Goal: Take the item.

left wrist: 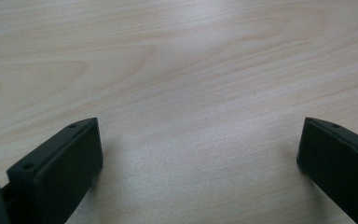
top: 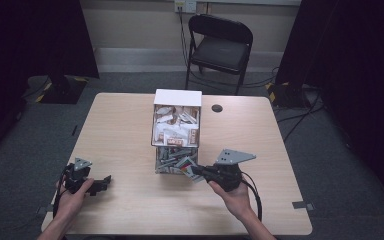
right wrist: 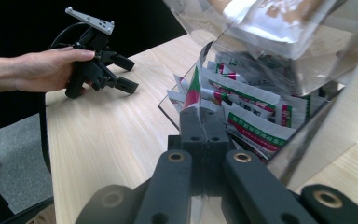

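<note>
You work at a big wooden table point(top: 130, 130), and in its middle stands a clear plastic dispenser box point(top: 176, 131) with two levels, brown-and-white packets on top and green, red and white sachets point(right wrist: 254, 123) at the bottom. Your left gripper point(top: 100, 185) rests on the table well apart from the box, its jaws wide with nothing between them. Your right gripper point(right wrist: 200, 112) is at the bottom opening of the box, pinched tight on one sachet point(right wrist: 193, 91). The grab looks done; I think you have yet to pull the sachet all the way out and set it down. The sachet stands on its edge, its long side going up and a bit toward the box, its lower end in the jaws.
</note>
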Motion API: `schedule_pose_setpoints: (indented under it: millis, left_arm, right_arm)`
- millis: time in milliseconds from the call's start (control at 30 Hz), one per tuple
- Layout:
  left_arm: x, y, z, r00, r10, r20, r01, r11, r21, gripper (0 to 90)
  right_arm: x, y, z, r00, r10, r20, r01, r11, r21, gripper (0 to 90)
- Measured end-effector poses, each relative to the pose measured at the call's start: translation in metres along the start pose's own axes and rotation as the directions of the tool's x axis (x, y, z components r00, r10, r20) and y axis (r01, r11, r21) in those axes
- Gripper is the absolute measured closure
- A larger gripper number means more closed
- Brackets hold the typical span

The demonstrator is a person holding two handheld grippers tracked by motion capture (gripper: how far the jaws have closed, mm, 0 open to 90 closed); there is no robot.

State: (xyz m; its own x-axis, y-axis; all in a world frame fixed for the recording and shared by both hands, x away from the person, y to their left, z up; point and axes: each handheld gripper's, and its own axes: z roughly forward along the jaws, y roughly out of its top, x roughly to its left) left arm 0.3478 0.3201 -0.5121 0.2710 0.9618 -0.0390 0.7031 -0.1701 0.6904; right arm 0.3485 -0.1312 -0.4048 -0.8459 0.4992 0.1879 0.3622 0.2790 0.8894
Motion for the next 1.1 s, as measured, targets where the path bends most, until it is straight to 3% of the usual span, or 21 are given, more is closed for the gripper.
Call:
schedule_pose_setpoints:
  millis: [1100]
  left_arm:
    - [0.0,0.0,0.0,1.0,-0.001,-0.001,0.001,1.0,-0.001,0.0]
  right_arm:
    - [-0.022,-0.003,-0.034,0.9961,0.043,0.077,-0.039,0.998,-0.053,90.0]
